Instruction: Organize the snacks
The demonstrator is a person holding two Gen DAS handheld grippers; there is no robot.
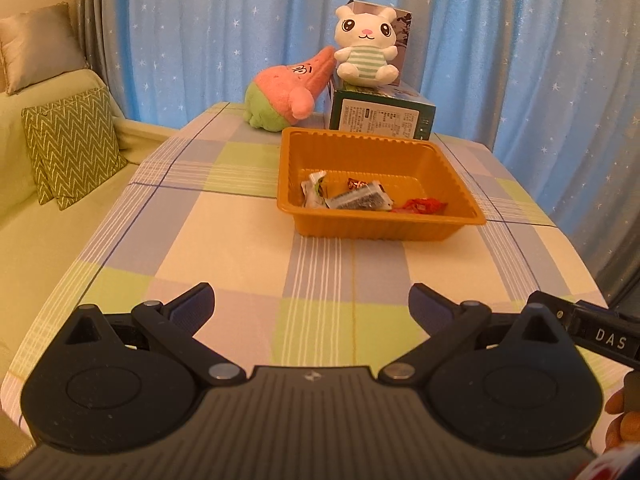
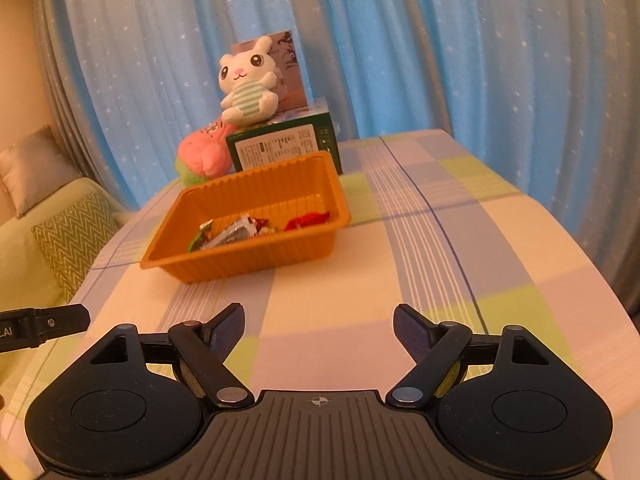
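Snacks [image 1: 352, 196] apparently all sit in the orange tray [image 1: 384, 224] ahead of both empty, spread grippers [image 1: 311, 304] [image 2: 319, 322], so scanning the tablecloth [image 2: 400, 280] first seems wise.

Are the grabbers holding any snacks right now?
No. The left hand-held gripper and right hand-held gripper are both open and empty; the snacks lie in the orange tray.

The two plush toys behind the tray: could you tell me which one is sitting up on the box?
The white rabbit plush in the green-striped shirt sits upright on the green box. The pink-and-green plush lies tipped over on the tablecloth beside it.
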